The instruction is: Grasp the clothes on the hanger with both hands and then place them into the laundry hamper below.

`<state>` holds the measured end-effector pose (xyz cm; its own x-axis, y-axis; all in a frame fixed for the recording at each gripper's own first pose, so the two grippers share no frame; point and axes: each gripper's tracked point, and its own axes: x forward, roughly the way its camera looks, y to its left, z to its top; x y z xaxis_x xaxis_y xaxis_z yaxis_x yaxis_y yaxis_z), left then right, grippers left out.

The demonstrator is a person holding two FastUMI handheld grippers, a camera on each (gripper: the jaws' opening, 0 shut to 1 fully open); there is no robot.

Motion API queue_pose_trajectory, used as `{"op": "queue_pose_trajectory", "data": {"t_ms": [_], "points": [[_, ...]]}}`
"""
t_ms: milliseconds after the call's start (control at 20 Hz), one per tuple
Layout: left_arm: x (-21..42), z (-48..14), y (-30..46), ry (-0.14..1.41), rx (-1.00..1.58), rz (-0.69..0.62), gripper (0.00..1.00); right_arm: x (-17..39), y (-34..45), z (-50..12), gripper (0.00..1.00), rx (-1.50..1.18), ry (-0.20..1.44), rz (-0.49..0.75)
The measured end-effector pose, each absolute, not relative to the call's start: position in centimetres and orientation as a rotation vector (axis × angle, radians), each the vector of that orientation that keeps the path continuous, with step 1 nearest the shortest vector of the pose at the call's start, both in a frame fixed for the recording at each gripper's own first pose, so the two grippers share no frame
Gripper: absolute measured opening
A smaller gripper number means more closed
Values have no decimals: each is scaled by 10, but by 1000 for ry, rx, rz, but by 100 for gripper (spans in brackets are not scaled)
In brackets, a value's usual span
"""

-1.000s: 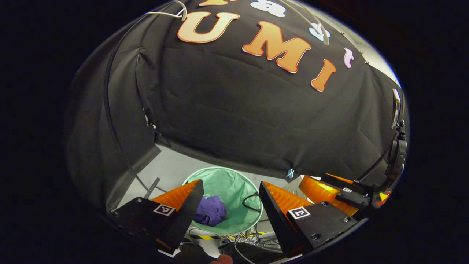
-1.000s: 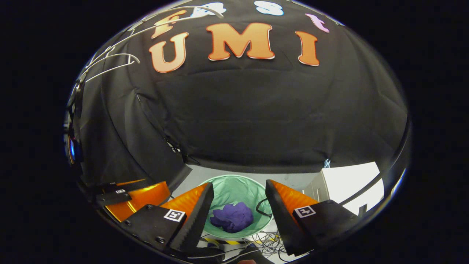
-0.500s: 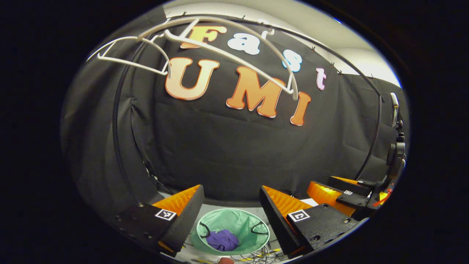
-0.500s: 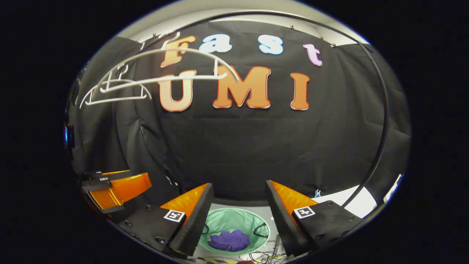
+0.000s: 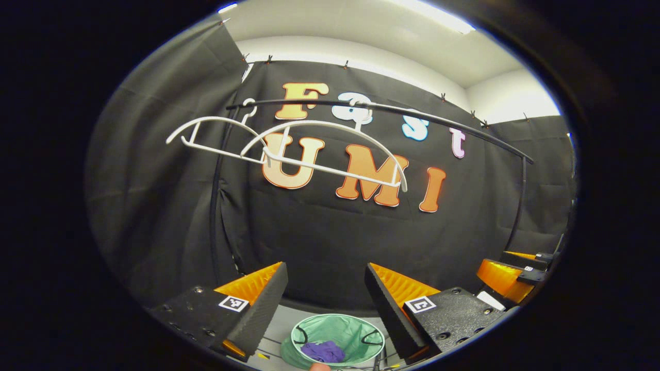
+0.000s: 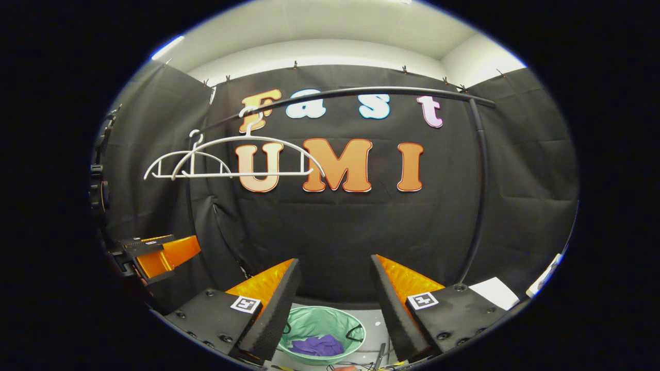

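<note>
1. Light comes from above: a bright ceiling strip [image 5: 438, 10] glares over the rail [image 5: 381, 108].
2. Below the rail the black cloth soaks up light and looks dim.
3. The white hangers [image 6: 232, 159] under the rail stand out sharply.
4. The rail bows strongly, and edges near it bend and darken.

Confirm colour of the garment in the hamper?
Purple garment, bunched in the mint-green hamper; shows best in the right gripper view.

Square black-and-white marker tags are being carried on the dark, screw-studded finger mounts of the left gripper [image 5: 325, 288]. Wedge-shaped fingers with ribbed inner faces are being shown on the right gripper [image 6: 335, 283], likewise tagged.
</note>
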<state>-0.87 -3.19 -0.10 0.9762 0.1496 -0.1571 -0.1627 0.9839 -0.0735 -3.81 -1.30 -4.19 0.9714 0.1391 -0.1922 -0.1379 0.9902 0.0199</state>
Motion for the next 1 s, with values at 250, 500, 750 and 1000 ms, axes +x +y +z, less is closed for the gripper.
{"op": "queue_pose_trajectory", "data": {"t_ms": [250, 500, 750, 1000], "points": [[-65, 29, -93, 92, -152, 101, 92, -90, -67, -28, 87, 36, 165, 113], [-90, 56, -131, 31, -123, 67, 92, -125, -101, -8, 89, 41, 110, 91], [-120, 60, -151, 12, -131, 58, 92, -152, -111, -2, 94, 54, 77, 97], [-136, 64, -154, 6, -91, 56, 92, -168, -120, -5, 93, 81, 60, 91]]}}
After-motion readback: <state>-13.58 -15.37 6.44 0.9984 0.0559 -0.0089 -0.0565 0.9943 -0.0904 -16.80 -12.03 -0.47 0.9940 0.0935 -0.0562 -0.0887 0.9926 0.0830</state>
